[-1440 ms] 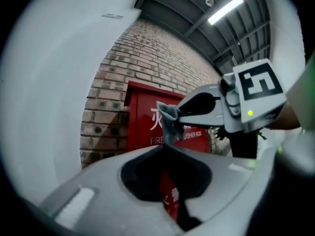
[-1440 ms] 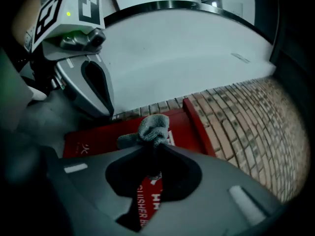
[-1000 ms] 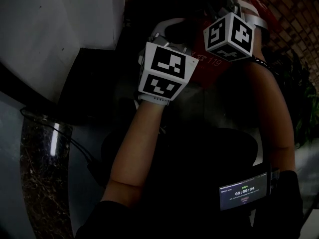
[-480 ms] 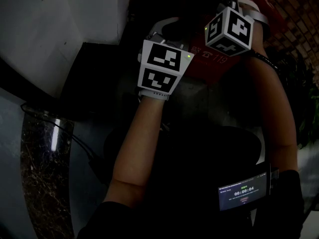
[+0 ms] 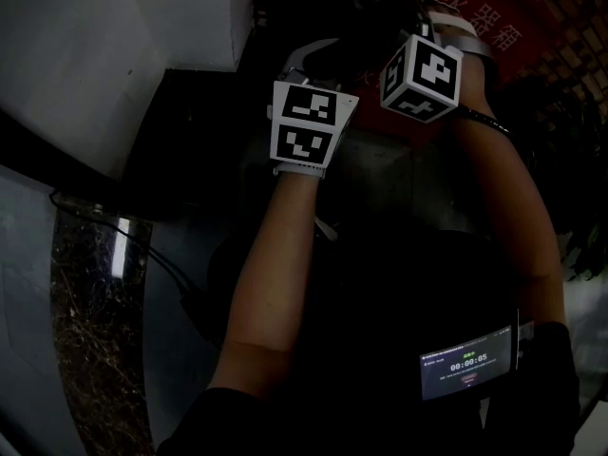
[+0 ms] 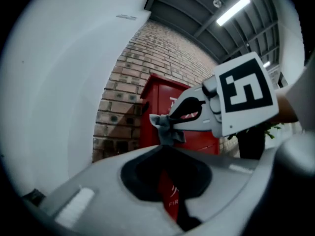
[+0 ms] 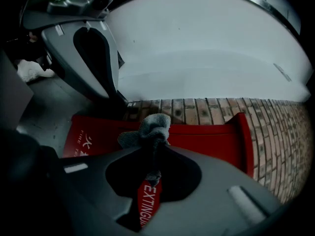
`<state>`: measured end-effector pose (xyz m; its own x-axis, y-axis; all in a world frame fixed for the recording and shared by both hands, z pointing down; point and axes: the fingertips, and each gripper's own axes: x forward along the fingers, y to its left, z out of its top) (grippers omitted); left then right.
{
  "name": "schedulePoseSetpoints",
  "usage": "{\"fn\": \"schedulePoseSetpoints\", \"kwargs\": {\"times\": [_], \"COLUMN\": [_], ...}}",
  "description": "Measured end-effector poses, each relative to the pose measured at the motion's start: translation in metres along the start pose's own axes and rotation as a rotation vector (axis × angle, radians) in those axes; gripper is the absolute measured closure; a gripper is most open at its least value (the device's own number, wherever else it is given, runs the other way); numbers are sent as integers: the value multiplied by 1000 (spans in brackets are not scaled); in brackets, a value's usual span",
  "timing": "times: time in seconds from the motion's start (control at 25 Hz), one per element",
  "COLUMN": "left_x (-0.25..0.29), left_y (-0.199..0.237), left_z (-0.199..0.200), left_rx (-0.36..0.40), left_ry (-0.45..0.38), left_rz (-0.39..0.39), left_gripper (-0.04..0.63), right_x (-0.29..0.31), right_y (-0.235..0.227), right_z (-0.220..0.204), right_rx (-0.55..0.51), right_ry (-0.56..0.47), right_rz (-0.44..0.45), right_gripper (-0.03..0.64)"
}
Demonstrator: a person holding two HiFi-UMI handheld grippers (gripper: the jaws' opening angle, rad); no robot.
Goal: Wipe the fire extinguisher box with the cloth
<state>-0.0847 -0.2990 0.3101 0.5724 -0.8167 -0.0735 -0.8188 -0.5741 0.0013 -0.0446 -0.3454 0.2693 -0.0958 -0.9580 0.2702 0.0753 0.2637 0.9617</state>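
Head view was mostly dark, with just the red box (image 5: 494, 17) up top. The right gripper view showed the right gripper (image 7: 154, 142) clamped on the grey cloth (image 7: 150, 128) in front of the box. The left gripper (image 6: 166, 147) had its jaws closed and empty.

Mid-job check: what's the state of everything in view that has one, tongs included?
Right gripper: tongs shut on the cloth.
Left gripper: tongs shut, empty.
Fire extinguisher box: upright against the brick wall, closed.
Cloth: bunched up; whether it touches the box can't be told.
Arm-worn screen: lit, timer showing.
Ceiling light: on.
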Motion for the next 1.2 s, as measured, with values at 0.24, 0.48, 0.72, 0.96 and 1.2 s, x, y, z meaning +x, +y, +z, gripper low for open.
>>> {"fn": "schedulePoseSetpoints", "kwargs": {"times": [0.24, 0.48, 0.72, 0.96, 1.2], "left_x": [10, 19, 26, 25, 24], "left_y": [-3, 7, 14, 10, 8], "left_z": [-40, -92, -142, -196, -232], "left_rx": [7, -17, -68, -100, -108], "left_ry": [36, 109, 190, 322, 425], "left_rz": [-18, 16, 36, 2, -12], "left_gripper": [595, 597, 597, 597, 597], "right_x": [13, 27, 40, 51, 63], "right_y": [48, 97, 143, 187, 228], "right_z": [1, 5, 6, 10, 16], "right_rx": [23, 22, 39, 43, 42], "right_ry": [4, -3, 7, 8, 12], "right_rz": [73, 144, 217, 277, 346], "right_gripper": [580, 579, 580, 580, 580]}}
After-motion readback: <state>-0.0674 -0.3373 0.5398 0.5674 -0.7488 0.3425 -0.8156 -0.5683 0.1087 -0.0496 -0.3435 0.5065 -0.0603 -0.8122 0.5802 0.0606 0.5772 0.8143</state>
